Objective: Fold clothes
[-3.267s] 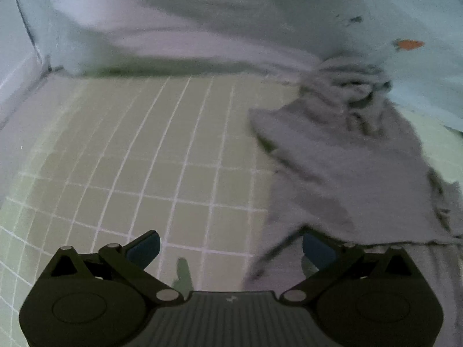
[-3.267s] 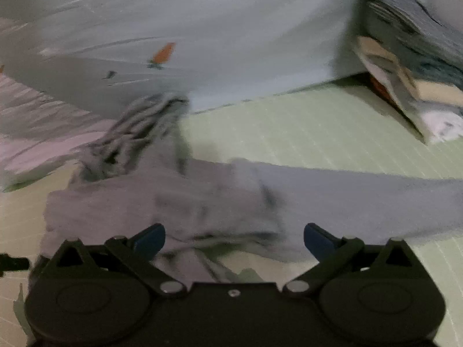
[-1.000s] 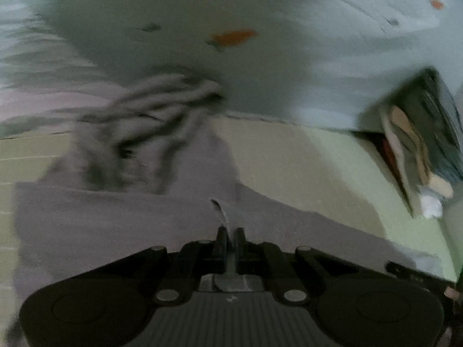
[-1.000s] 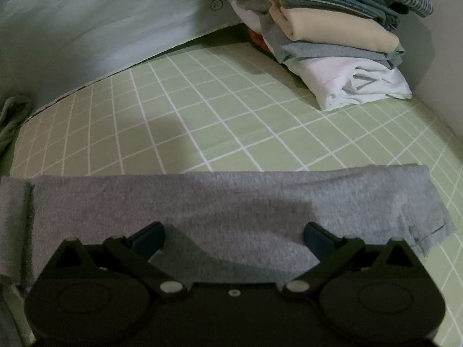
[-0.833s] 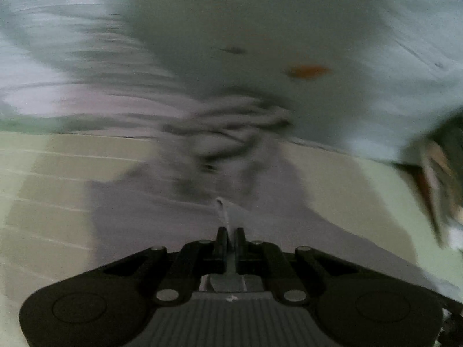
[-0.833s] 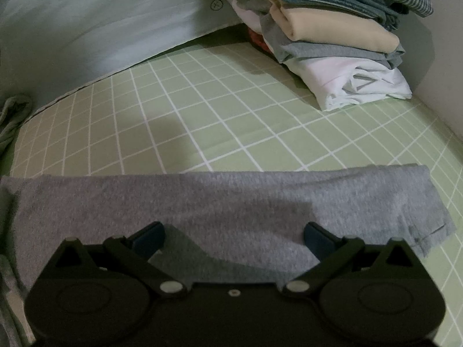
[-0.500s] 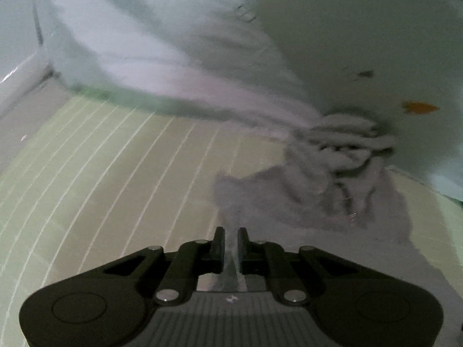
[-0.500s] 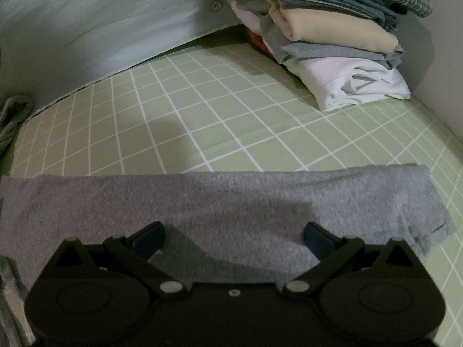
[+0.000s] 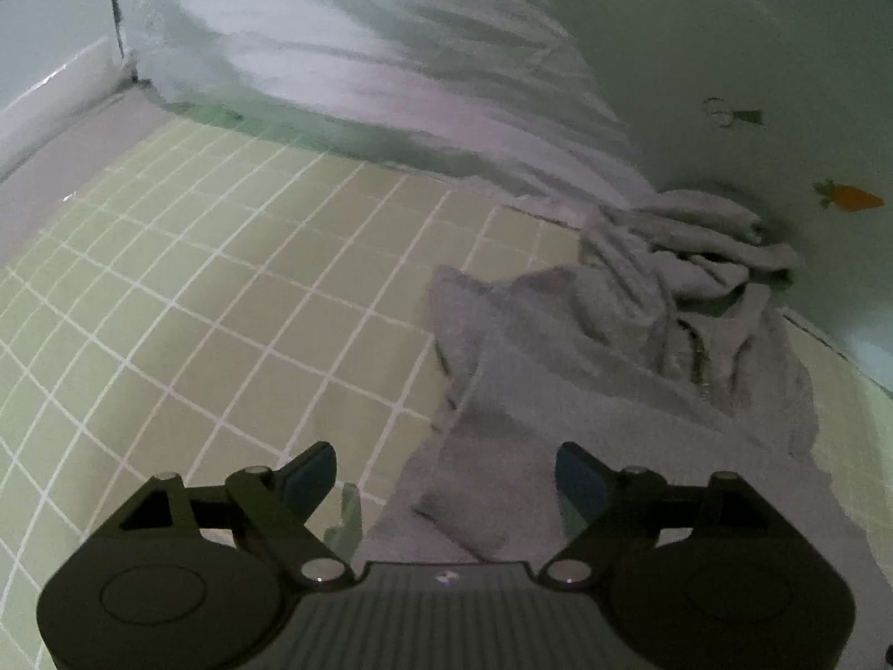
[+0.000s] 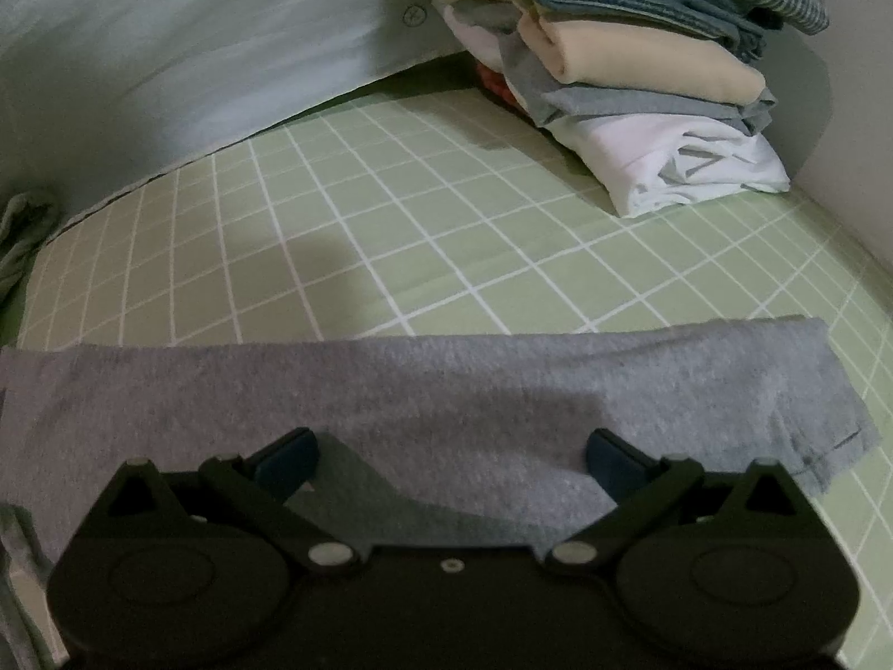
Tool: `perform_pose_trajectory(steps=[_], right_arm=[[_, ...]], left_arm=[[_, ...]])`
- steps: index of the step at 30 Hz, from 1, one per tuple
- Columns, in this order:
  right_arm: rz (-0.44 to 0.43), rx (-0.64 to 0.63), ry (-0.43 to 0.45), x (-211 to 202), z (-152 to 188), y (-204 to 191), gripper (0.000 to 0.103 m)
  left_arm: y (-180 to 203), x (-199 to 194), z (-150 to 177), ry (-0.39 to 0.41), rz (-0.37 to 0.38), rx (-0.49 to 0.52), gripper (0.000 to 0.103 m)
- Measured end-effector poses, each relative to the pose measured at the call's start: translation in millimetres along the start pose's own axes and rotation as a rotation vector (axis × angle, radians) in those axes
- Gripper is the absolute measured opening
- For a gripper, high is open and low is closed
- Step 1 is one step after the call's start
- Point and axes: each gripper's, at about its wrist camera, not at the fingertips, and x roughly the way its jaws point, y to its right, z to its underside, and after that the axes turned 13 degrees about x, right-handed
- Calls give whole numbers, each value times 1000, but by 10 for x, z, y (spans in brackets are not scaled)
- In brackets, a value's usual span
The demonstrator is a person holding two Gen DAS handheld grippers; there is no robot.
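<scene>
Grey garment (image 10: 446,391) lay flat on the green checked sheet (image 10: 446,234), long axis running left-right across the right gripper (image 10: 451,449). Its bunched end (image 9: 681,279) sat ahead-right of the left gripper (image 9: 446,472). Both jaws spread wide, holding nothing.

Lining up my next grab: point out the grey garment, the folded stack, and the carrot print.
grey garment (image 10: 446,385), right wrist view, its flat folded panel.
folded stack (image 10: 642,56), right wrist view, the beige layer.
carrot print (image 9: 854,198), left wrist view, its orange body.
</scene>
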Motion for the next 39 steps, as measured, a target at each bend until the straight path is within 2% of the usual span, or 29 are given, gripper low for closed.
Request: perform_pose_trajectory(steps=[7,13,21,27,30,36,39], right_arm=[[-36,-54,-23,-45,-10,83,103],[35,-1,41,-136,-75,394,103],[206,25,130,-107,-278,1056,103],[261,37,162,-30,-338,1444,103],[249,36,177,-11,-334,1489,103],[222,197,174,-1,-269,1554,103],[205,210,165,5,-256,1552,103]], left_arm=[[230,-488,-54,99,-8,65,90],[444,-964,44,143,-8,121,91],[762,-1409,269,128,-7,203,93],[930,-1514,465,98,-15,264,94],[983,-1558,563,89,-25,287,94],[874,-1653,741,77,1,287,94],[734,-1669,790,75,1,270,94]])
